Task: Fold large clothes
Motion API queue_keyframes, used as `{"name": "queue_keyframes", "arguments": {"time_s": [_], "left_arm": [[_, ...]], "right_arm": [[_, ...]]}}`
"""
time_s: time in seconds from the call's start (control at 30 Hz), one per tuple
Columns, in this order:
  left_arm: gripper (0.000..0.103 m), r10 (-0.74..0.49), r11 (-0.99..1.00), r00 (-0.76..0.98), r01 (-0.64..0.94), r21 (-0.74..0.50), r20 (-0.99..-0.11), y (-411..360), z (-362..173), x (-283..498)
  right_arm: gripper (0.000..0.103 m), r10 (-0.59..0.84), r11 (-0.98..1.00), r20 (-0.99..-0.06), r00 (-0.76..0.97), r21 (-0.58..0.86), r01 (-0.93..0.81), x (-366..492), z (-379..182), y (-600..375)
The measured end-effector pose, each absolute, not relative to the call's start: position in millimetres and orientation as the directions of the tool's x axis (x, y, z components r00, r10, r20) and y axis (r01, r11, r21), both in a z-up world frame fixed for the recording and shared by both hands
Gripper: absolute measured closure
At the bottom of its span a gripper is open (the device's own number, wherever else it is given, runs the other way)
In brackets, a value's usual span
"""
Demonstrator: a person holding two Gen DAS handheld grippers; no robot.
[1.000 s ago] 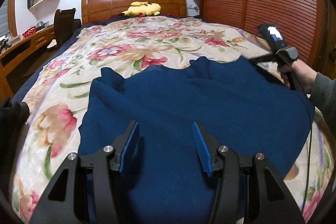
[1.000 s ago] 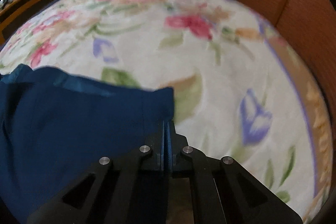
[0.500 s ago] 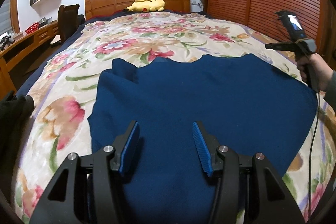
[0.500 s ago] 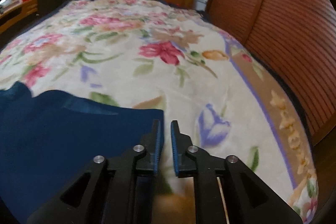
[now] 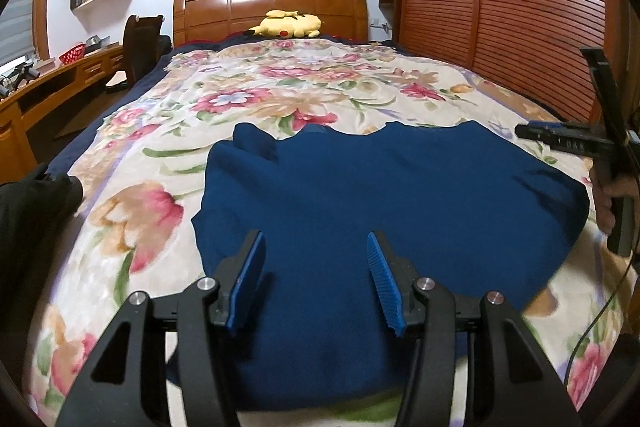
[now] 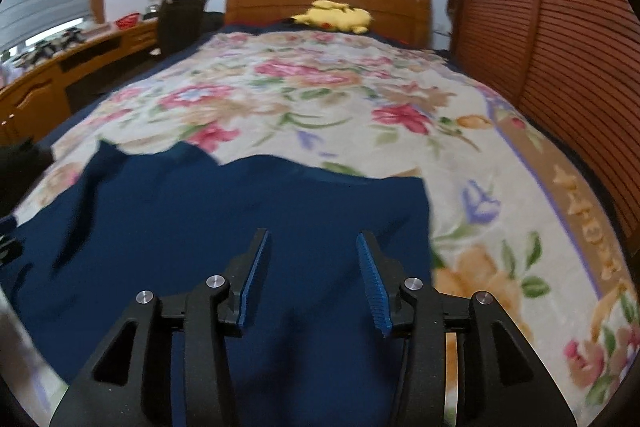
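Left hand-held gripper (image 5: pixel 316 247) and right hand-held gripper (image 6: pixel 311 245) both wide, empty, above the blue garment (image 5: pixel 380 187).

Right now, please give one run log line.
left gripper: open | right gripper: open | blue garment: flat on floral bedspread, unheld

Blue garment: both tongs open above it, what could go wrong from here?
1. The blue garment has a bunched flap at its far left corner; folding now would likely trap that lump.
2. The floral blanket beneath is soft; the left tongs or right tongs may pinch it along with the garment.
3. The right tongs' cable trails by the garment's right edge and could snag.
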State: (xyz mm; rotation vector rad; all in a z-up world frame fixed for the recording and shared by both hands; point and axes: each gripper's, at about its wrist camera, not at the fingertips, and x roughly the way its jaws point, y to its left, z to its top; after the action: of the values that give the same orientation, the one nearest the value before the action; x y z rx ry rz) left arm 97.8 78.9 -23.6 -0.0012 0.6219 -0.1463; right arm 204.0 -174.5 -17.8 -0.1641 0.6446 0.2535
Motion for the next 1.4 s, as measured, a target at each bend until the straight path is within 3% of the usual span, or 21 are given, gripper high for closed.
{"name": "queue_keyframes", "arguments": {"time_s": [0.23, 0.57, 0.87, 1.07, 1.4], "left_arm": [[0.051, -0.110, 0.992, 0.803, 0.125, -0.015, -0.585, 80, -30, 84], [0.051, -0.105, 0.992, 0.788, 0.127, -0.007, -0.606, 81, -41, 73], [0.051, -0.123, 0.984, 0.712, 0.178, 0.009, -0.691, 78, -63, 76], [0.051, -0.127, 0.984, 0.710, 0.181, 0.005, -0.693, 78, -62, 74], [0.051, -0.133, 0.985, 0.782, 0.170, 0.004, -0.608, 72, -42, 60]], "right_arm": [[0.057, 0.267, 0.939, -0.634, 0.726, 0.001, -0.345, 165, -46, -149], [0.057, 0.238, 0.931, -0.644, 0.727, -0.061, -0.359, 141, -69, -143], [0.057, 0.263, 0.910, -0.673, 0.691, -0.064, -0.409, 137, -74, -145], [0.057, 0.197, 0.895, -0.714, 0.671, -0.149, -0.421, 139, -95, -129], [0.057, 0.241, 0.898, -0.697, 0.675, -0.104, -0.428, 131, -91, -141]]}}
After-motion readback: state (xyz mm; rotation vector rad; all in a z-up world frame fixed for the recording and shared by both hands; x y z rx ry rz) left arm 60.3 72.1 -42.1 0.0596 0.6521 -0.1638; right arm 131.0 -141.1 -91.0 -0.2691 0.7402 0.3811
